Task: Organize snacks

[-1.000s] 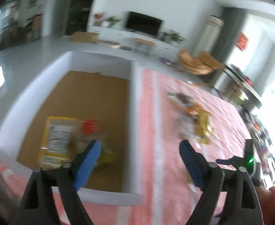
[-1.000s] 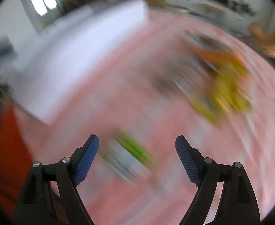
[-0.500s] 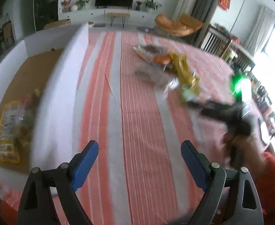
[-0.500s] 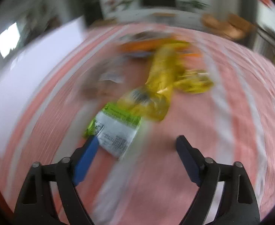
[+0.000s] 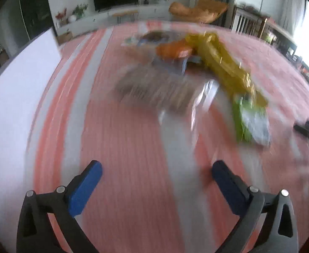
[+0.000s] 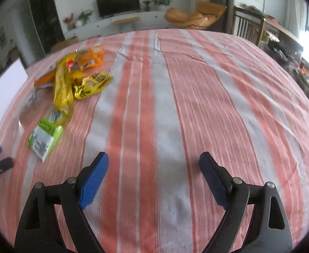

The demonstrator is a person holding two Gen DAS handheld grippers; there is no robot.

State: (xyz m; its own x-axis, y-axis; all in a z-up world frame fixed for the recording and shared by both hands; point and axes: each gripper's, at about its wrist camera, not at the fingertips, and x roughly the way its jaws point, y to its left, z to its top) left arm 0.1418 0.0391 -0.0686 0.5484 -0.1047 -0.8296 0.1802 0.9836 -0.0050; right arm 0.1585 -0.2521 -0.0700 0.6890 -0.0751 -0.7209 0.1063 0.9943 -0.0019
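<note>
Hovering over striped cloth (image 6: 175, 105), left hand-held gripper (image 5: 156, 170) just widened, empty, right hand-held gripper (image 6: 154, 162) released, snack packets (image 6: 70, 84) nearby

The left claw (image 5: 156, 168), black-framed with blue rubber pads, points steeply down with its jaws spread wide; they have just been opening further, and nothing lies between them. Its view is smeared with blur. The right claw (image 6: 153, 162), of the same black and blue build, also tilts downward with its jaws wide apart and empty, having just been opening a little. In the right wrist view, a blue pad and black arm of the left claw show at the left edge.
</note>
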